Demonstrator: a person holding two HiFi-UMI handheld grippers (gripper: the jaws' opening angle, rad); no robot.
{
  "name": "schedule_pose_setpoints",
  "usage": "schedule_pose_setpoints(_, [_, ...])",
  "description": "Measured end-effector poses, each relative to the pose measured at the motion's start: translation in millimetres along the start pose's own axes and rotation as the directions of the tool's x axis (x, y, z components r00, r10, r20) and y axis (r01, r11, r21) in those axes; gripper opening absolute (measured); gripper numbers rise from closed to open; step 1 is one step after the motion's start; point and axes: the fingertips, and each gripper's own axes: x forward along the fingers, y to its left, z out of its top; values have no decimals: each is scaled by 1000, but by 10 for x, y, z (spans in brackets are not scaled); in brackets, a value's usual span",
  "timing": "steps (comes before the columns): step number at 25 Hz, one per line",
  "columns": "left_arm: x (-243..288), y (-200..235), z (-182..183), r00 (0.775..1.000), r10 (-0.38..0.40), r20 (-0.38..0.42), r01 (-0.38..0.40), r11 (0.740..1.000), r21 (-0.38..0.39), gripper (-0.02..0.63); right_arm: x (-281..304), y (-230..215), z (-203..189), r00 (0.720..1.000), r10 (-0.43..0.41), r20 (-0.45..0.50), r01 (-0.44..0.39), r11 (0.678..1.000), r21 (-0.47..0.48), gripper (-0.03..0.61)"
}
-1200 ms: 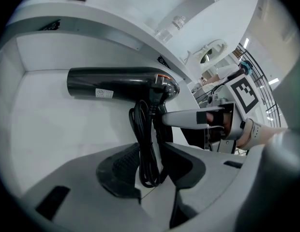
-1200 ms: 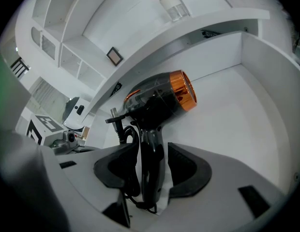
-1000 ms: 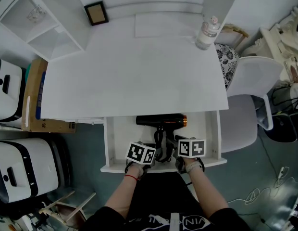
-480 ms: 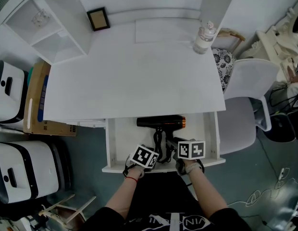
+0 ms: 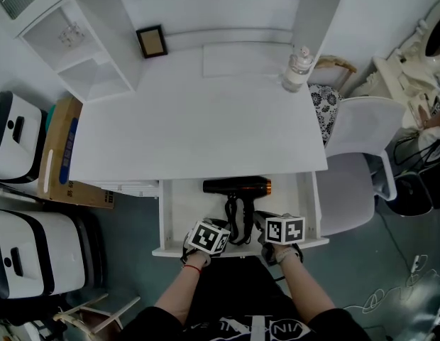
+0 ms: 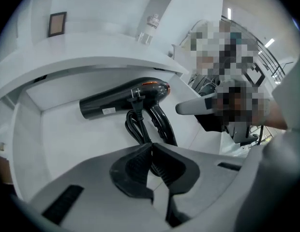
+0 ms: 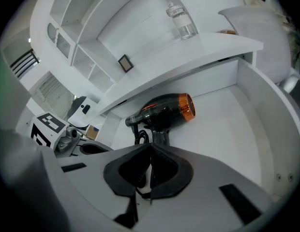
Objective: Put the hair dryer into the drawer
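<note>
The black hair dryer [image 5: 236,186] with an orange nozzle ring lies on its side in the open white drawer [image 5: 168,212], its cord bunched by the handle. It also shows in the left gripper view as the hair dryer [image 6: 123,102] and in the right gripper view as the hair dryer [image 7: 164,111]. My left gripper [image 5: 220,231] and right gripper [image 5: 266,227] hover side by side over the drawer's front edge, short of the dryer. The jaws of the left gripper [image 6: 151,148] and right gripper [image 7: 150,148] have just been closing and now meet, with nothing between them.
The white desk top [image 5: 199,119] overhangs the drawer's back. On it stand a water bottle [image 5: 297,66] and a small picture frame [image 5: 152,41]. A white chair [image 5: 355,155] is at the right; a cardboard box [image 5: 64,155] and white appliances [image 5: 21,254] are at the left.
Both grippers have drawn back a little from the dryer's handle and cord toward the drawer's front edge and risen. The hair dryer has stayed where it lay.
</note>
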Motion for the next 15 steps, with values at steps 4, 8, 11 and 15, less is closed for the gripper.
schedule_pose_setpoints(4, [-77, -20, 24, 998, -9, 62, 10, 1000, -18, 5, -84, 40, -29, 999, 27, 19, -27, 1000, -9, 5])
schedule_pose_setpoints(8, [-195, -61, 96, 987, -39, 155, 47, 998, -51, 5, -195, 96, 9, 997, 48, 59, -45, 998, -50, 5])
schedule_pose_setpoints(11, [-312, -79, 155, 970, -51, 236, 69, 995, -68, 5, -295, 152, 32, 994, 64, 89, -55, 993, -105, 5])
schedule_pose_setpoints(15, [-492, -61, 213, 947, -23, 322, 41, 998, -50, 5, -450, 196, 72, 987, 81, 136, -59, 985, -160, 3])
